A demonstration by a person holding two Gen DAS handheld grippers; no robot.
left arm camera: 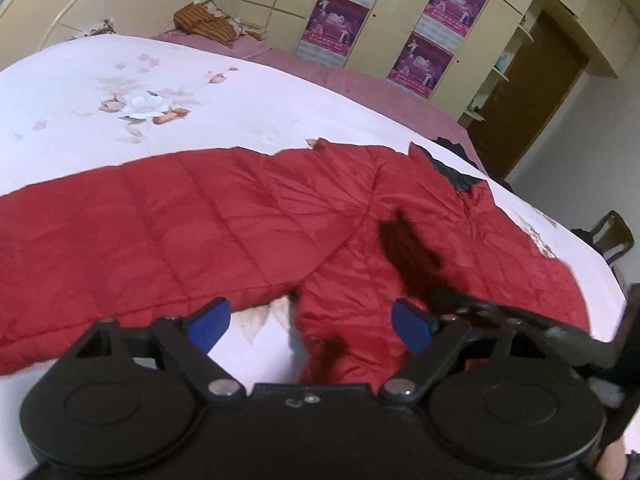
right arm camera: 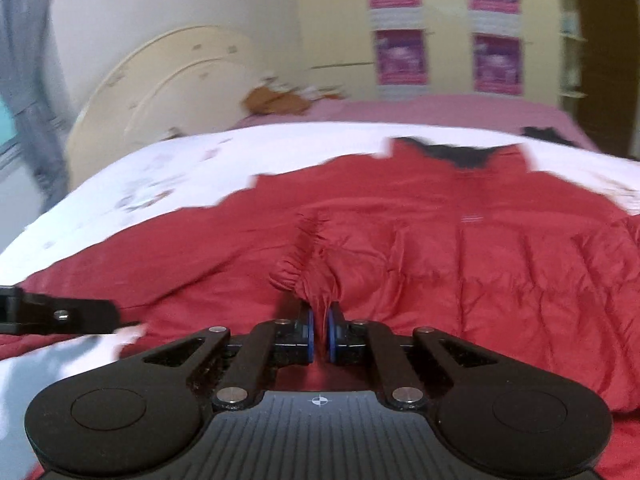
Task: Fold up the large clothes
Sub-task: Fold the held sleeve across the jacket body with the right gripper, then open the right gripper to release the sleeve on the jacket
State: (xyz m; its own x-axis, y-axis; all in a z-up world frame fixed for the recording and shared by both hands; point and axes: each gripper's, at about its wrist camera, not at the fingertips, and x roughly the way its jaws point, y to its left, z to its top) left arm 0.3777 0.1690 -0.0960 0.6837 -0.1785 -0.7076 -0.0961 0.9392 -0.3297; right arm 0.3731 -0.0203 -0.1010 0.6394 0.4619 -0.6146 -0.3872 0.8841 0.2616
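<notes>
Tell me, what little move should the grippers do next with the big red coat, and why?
Probably the right gripper, shut on a bunched cuff of the red coat, should carry that sleeve across the coat's body. The left gripper is open and holds nothing, and the coat lies spread flat on the white quilt.
</notes>
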